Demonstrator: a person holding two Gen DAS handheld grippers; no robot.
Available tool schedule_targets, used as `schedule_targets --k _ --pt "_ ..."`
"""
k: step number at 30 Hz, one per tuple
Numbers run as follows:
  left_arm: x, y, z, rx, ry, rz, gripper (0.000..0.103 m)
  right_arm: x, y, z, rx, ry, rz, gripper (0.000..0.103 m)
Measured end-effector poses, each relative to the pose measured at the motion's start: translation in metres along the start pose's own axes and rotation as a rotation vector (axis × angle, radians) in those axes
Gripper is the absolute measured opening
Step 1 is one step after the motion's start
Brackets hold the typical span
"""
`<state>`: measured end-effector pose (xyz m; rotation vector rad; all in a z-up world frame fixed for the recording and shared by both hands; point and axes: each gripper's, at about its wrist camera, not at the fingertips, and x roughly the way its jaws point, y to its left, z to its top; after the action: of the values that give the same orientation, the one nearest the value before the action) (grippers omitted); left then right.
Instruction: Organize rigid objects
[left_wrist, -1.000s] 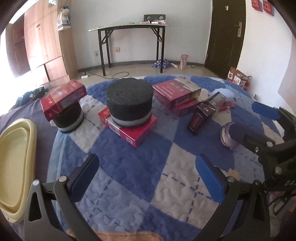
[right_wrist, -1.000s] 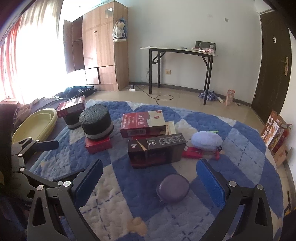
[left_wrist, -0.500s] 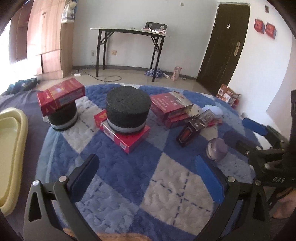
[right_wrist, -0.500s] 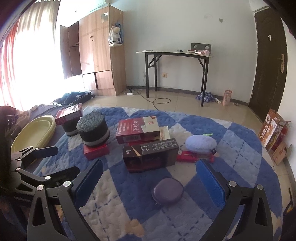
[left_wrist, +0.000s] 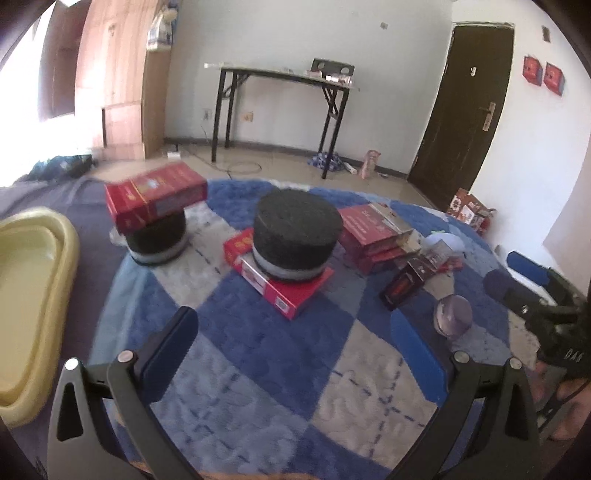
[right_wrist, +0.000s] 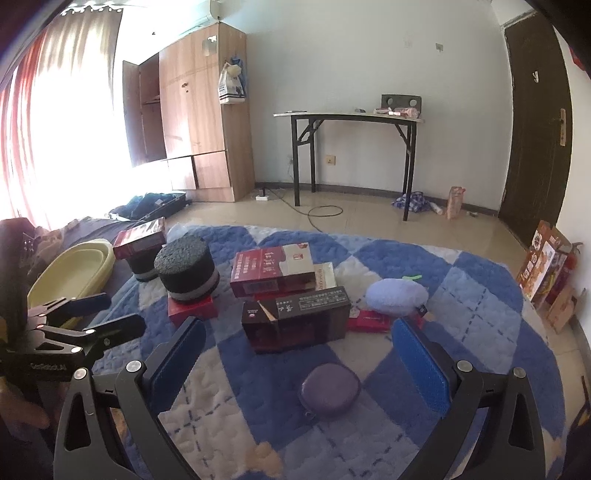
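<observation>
On the blue checked blanket, a black foam cylinder (left_wrist: 297, 236) stands on a flat red box (left_wrist: 291, 291). A second cylinder (left_wrist: 157, 236) carries another red box (left_wrist: 155, 197). Stacked red boxes (right_wrist: 271, 273) lie behind a dark box (right_wrist: 295, 319). A round purple case (right_wrist: 330, 389) lies just ahead of my right gripper (right_wrist: 299, 365), which is open and holds nothing. My left gripper (left_wrist: 295, 354) is open too, short of the flat red box. Each gripper shows in the other's view: the right gripper (left_wrist: 513, 271) at the right edge, the left gripper (right_wrist: 110, 314) at the left.
A yellow basin (left_wrist: 29, 295) sits off the blanket's left edge. A pale blue plush (right_wrist: 397, 297) rests behind the dark box on a thin red packet (right_wrist: 369, 320). Beyond the blanket are a folding table (right_wrist: 351, 116), a wardrobe (right_wrist: 192, 129) and cartons (right_wrist: 546, 269) by the door.
Both grippers have drawn back and tipped up, so the objects look smaller and more of the room shows. Nothing on the blanket has moved. Both grippers remain open.
</observation>
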<state>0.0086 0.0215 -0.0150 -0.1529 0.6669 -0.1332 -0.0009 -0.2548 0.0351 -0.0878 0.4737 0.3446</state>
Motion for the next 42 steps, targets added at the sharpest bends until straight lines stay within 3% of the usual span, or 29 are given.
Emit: schedule_targets --k 5,12,15,19,22,24,28,29,31,35,42 --pt "-0.002 0.006 0.004 -0.001 -0.012 0.015 0.103 0.001 -0.008 0.003 0.016 0.003 -0.039 0.103" --pt "-0.004 0.026 0.012 -0.117 0.006 -0.014 0.103 0.014 -0.008 0.002 0.021 0.047 -0.022 0.103" --pt "-0.019 0.02 0.031 -0.045 -0.024 0.023 0.103 0.009 -0.019 0.009 0.024 0.034 -0.018 0.103" --pt "-0.035 0.011 0.073 0.027 -0.126 -0.056 0.103 -0.009 -0.061 0.016 0.154 -0.019 -0.069 0.103" --pt "-0.014 0.011 0.102 0.06 -0.097 -0.04 0.103 -0.005 -0.072 0.01 0.204 0.019 -0.051 0.103" --pt "0.005 0.017 0.111 0.055 -0.075 -0.031 0.103 0.013 -0.058 0.0 0.187 0.063 -0.04 0.103" --pt "0.041 0.044 0.099 -0.045 -0.035 -0.034 0.103 0.055 -0.02 -0.017 0.045 0.183 -0.027 0.103" --pt "0.05 0.047 0.097 -0.05 -0.02 -0.006 0.103 0.063 -0.013 -0.022 0.011 0.196 -0.041 0.103" --pt "0.066 0.044 0.09 -0.025 0.022 0.055 0.103 0.071 -0.012 -0.023 0.016 0.197 -0.085 0.103" --pt "0.082 0.022 0.076 0.077 0.063 0.046 0.103 0.083 -0.023 -0.026 0.075 0.235 -0.109 0.103" --pt "0.083 -0.009 0.071 0.19 0.033 0.053 0.103 0.094 -0.018 -0.032 0.061 0.239 -0.141 0.103"
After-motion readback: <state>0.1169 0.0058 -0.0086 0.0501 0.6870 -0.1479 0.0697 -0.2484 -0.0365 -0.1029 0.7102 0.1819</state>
